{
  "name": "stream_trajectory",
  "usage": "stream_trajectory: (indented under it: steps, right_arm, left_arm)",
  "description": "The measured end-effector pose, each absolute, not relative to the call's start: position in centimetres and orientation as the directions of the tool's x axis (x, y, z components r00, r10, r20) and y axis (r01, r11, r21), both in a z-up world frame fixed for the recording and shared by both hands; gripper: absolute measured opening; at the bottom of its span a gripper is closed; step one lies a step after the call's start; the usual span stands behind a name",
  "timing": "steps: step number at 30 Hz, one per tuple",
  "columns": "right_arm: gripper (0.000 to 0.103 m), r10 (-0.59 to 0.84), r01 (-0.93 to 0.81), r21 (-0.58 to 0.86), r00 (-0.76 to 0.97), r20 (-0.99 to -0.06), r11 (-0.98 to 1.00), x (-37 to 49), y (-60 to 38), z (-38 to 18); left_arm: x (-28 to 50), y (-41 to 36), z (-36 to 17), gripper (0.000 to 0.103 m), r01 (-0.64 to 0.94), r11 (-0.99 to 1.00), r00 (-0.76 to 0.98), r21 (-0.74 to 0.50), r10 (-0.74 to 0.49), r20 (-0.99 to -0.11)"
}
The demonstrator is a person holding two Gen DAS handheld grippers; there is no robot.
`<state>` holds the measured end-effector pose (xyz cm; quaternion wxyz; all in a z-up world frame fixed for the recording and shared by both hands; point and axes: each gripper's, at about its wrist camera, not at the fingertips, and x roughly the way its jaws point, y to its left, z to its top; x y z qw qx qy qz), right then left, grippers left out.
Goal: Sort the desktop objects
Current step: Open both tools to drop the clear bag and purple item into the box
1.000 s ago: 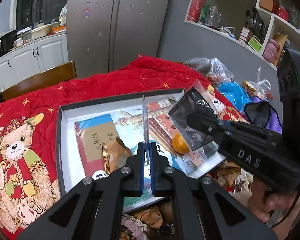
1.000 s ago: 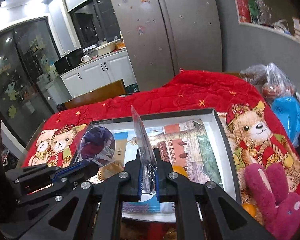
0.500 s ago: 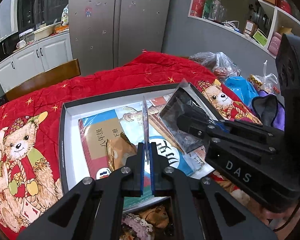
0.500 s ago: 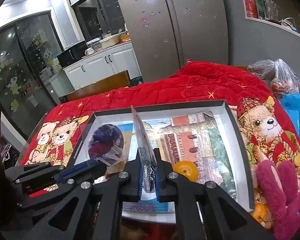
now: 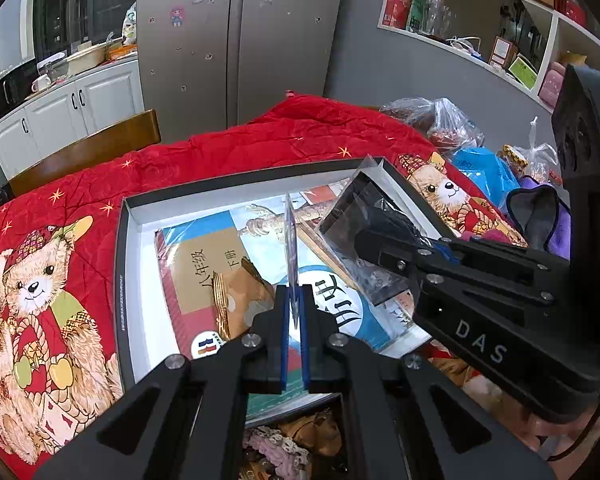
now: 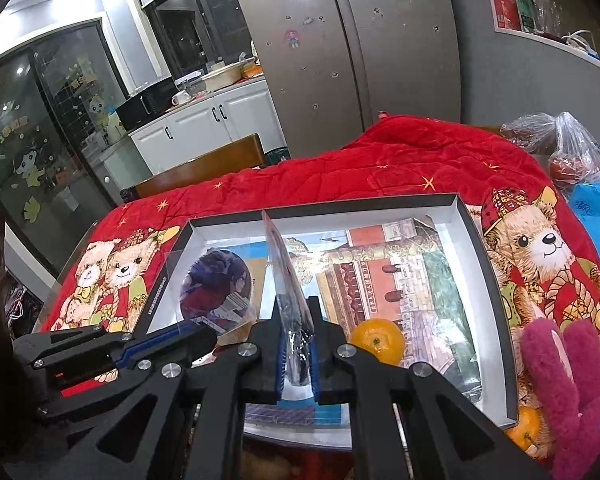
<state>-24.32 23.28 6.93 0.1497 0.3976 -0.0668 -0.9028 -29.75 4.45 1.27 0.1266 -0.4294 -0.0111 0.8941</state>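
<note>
The left gripper (image 5: 295, 312) pinches a clear-sleeved card (image 5: 290, 240) edge-on at frame centre above the tray (image 5: 121, 264); the right gripper (image 6: 296, 344) clamps a second sleeve (image 6: 284, 280). Slick plastic could slip, or the close-set grippers collide while lowering.

Quilted red cloth blanket (image 5: 228, 152), glossy clear plastic sleeves (image 6: 216, 280), matt black plastic grippers (image 5: 295, 312), brushed metal fridge (image 5: 240, 32), fuzzy pink plush toy (image 6: 560, 372)
</note>
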Motion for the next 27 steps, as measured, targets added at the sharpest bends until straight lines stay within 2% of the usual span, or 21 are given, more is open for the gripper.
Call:
stream_trajectory:
  steps: [9,11,12,13,14,15,16,27]
  right_arm:
    - [0.010,-0.292,0.207,0.206,-0.647,-0.704,-0.956,-24.4,23.1,6.9]
    - [0.022,-0.283,0.194,0.206,-0.653,-0.702,-0.959,-24.4,23.4,7.0]
    - [0.043,-0.284,0.191,0.211,-0.654,-0.701,-0.959,-24.4,23.5,7.0]
    - [0.059,-0.287,0.185,0.220,-0.658,-0.696,-0.958,-24.4,23.7,7.2]
    - [0.061,-0.291,0.180,0.232,-0.670,-0.683,-0.956,-24.3,24.0,7.5]
    - [0.061,-0.297,0.177,0.243,-0.683,-0.667,-0.954,-24.2,24.3,7.8]
    - [0.062,-0.301,0.178,0.248,-0.686,-0.662,-0.952,-24.1,24.4,8.0]
    - [0.062,-0.307,0.179,0.256,-0.688,-0.658,-0.950,-24.2,24.9,8.5]
  left_arm:
    - [-30.1,4.1,1.0,0.006,-0.184,-0.976,-0.598,-0.115,0.204,-0.775]
    - [-30.1,3.9,1.1,0.009,-0.177,-0.978,-0.602,-0.109,0.195,-0.774]
    - [-30.1,3.8,1.3,0.018,-0.173,-0.980,-0.607,-0.101,0.187,-0.772]
    - [-30.1,3.7,1.4,0.027,-0.172,-0.980,-0.609,-0.096,0.183,-0.772]
    - [-30.1,3.7,1.5,0.051,-0.171,-0.981,-0.613,-0.089,0.177,-0.770]
    - [-30.0,3.6,1.6,0.069,-0.166,-0.982,-0.621,-0.086,0.172,-0.765]
    - [-29.9,3.5,1.8,0.073,-0.157,-0.984,-0.635,-0.088,0.169,-0.754]
    - [-30.2,2.4,2.0,0.076,-0.121,-0.986,-0.628,-0.113,0.164,-0.761]
